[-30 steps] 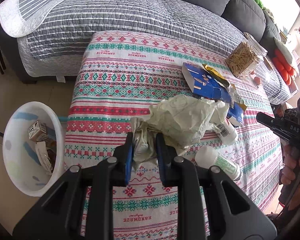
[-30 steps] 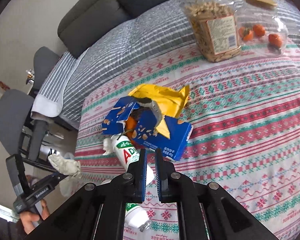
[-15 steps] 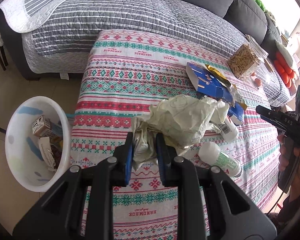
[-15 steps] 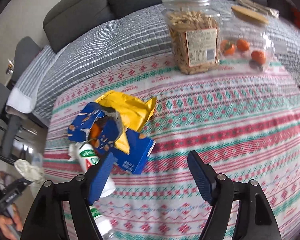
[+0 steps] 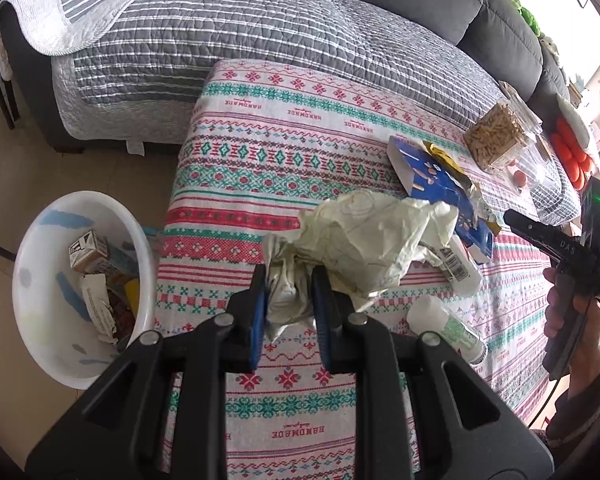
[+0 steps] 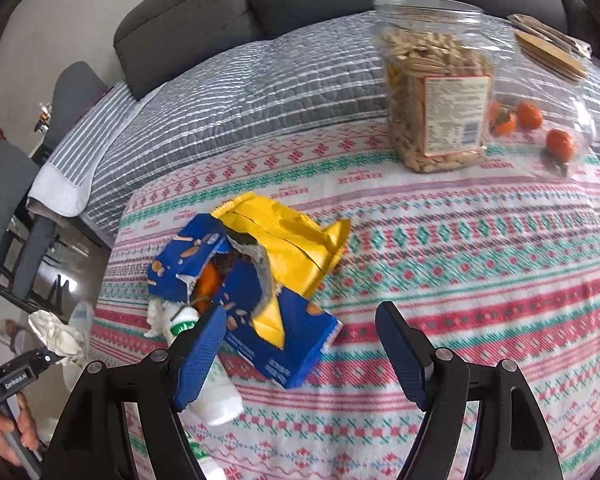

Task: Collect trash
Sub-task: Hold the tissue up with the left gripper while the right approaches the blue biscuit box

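the left gripper is clamped on a crumpled pale paper wad, held above the patterned tablecloth; the white bin with trash in it stands on the floor to the left; the right gripper is spread wide over a torn blue box and yellow wrapper; white bottles lie beside the box; a snack jar stands further back

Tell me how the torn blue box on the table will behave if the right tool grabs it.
The blue box looks like thin, ripped-open card, so probably light and apt to crush. The yellow wrapper lying loosely in it may slide out.
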Demonstrator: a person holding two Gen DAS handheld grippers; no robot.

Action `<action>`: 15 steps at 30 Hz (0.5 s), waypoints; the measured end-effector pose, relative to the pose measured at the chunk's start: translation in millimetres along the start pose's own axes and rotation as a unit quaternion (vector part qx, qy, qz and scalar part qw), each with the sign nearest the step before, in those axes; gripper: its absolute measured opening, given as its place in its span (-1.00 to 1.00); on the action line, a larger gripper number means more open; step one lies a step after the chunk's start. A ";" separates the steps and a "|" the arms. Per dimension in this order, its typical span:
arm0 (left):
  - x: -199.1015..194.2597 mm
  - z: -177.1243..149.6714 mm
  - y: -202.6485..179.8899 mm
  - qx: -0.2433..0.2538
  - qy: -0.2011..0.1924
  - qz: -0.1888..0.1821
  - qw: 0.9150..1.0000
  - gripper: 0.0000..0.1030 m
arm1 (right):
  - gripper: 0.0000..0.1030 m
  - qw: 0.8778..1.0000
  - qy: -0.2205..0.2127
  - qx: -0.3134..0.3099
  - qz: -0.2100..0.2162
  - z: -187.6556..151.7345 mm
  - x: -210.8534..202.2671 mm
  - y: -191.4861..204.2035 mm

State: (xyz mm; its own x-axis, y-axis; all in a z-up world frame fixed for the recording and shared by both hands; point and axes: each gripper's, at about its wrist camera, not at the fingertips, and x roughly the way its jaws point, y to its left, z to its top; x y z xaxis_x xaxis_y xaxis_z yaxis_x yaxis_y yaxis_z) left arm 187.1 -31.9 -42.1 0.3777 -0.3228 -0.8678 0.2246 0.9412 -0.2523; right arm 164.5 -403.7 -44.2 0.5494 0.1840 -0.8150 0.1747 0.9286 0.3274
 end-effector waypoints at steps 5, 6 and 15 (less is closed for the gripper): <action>1.1 0.4 0.2 0.001 0.002 -0.002 1.000 -0.55 | 0.52 1.000 -0.011 -0.007 0.015 2.9 10.6 1.8; 1.4 -0.3 -0.4 0.003 0.003 -0.002 1.000 -0.55 | 0.52 1.000 -0.010 -0.009 0.022 2.7 13.1 1.3; 3.4 -7.4 -6.3 0.019 0.012 -0.004 1.000 -0.55 | 0.43 0.995 0.029 -0.038 0.084 -12.5 12.5 10.8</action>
State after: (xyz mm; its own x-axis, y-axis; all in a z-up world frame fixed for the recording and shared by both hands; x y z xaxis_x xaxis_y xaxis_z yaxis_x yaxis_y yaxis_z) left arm 180.4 -38.2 -46.6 0.3543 -0.3280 -0.8757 0.2625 0.9337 -0.2435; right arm 163.0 -387.3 -56.8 0.5173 0.3557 -0.7784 0.0200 0.9043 0.4265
